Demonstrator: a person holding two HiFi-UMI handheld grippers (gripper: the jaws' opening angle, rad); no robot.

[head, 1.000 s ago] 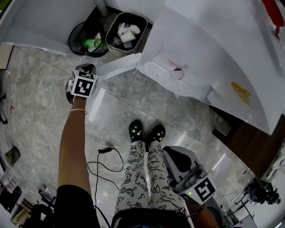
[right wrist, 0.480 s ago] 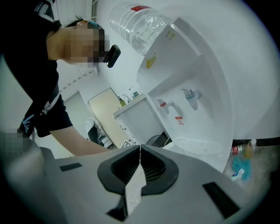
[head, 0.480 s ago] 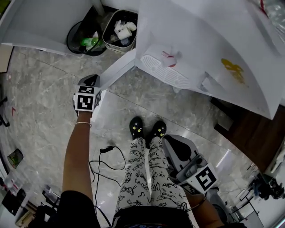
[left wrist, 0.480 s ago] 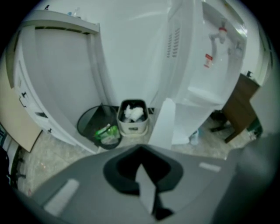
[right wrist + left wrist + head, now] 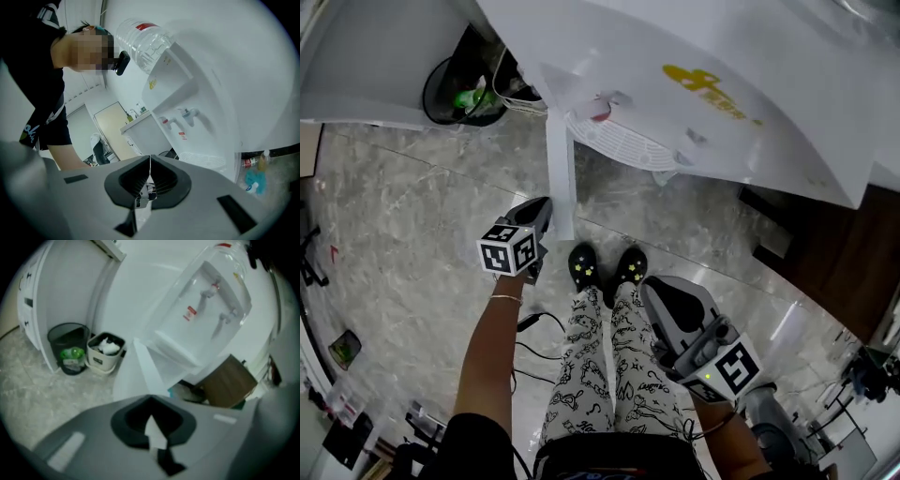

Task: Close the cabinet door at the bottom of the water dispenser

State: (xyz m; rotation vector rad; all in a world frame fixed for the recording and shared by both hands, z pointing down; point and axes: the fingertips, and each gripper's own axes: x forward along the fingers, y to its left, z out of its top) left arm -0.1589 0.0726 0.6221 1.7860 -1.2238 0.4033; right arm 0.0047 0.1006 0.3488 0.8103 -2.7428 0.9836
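The white water dispenser (image 5: 694, 84) stands ahead of me, and its bottom cabinet door (image 5: 560, 178) sticks out edge-on toward my feet. My left gripper (image 5: 541, 208) is shut and empty, right beside the left face of the door near its free edge. Whether it touches the door I cannot tell. In the left gripper view the door (image 5: 146, 369) rises just beyond the shut jaws of the left gripper (image 5: 151, 414), with the open cabinet to its right. My right gripper (image 5: 664, 298) hangs shut and empty by my right leg, away from the door.
A black waste bin (image 5: 455, 89) stands left of the dispenser by a white wall panel (image 5: 375, 56); a cream bin (image 5: 105, 352) stands beside it. A dark brown cabinet (image 5: 825, 262) is at the right. A black cable (image 5: 534, 323) lies on the marble floor by my feet.
The door has swung from pointing left to pointing straight at my feet. My left gripper has moved right and nearer to me alongside it. The right gripper has barely moved.
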